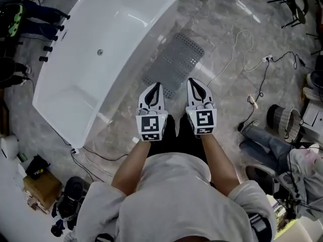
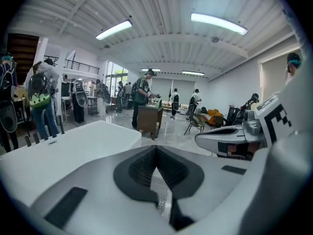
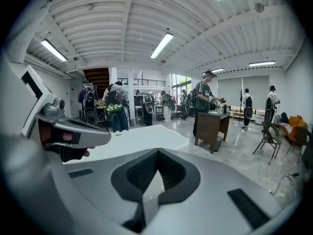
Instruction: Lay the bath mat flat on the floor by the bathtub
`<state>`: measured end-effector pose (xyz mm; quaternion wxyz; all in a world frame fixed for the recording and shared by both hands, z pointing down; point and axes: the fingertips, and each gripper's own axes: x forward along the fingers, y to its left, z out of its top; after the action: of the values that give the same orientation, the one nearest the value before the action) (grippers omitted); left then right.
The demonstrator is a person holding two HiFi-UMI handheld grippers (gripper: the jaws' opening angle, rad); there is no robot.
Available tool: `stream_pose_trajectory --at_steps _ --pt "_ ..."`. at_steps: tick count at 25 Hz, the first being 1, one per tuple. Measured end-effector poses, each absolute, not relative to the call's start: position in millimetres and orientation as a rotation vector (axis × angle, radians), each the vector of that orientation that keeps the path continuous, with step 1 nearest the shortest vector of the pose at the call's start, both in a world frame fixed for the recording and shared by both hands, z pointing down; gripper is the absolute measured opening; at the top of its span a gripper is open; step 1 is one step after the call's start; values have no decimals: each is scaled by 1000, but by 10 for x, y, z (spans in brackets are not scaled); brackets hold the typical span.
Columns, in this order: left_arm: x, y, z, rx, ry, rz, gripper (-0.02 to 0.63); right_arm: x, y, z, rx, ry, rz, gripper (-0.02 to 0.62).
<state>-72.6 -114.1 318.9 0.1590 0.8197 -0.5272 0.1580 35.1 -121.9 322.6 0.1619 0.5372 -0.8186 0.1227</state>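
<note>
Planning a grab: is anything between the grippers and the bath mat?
Nothing visible. The bath mat lies beside the bathtub, just beyond the left gripper and right gripper; a cable lies to its right.

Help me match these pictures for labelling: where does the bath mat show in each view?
Head view: the bath mat lies flat on the floor at centre, right of the bathtub.
Left gripper view: only a perforated grey sliver, low centre, in the gap between the jaws; probably the mat.
Right gripper view: a plain grey strip there; cannot tell.
Shared landmark: the white bathtub, at left in the left gripper view, centre-left in the right.
</note>
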Motion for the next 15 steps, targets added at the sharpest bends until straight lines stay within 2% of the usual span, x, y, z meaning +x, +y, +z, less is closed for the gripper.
stream_pose_trajectory --at_steps 7,15 --pt "-617 -564 2575 2365 -1594 402 11 355 -712 2546 1421 -2451 228 5" --pt "-491 -264 2374 2247 -1783 313 11 657 -358 2075 1430 -2545 128 5"
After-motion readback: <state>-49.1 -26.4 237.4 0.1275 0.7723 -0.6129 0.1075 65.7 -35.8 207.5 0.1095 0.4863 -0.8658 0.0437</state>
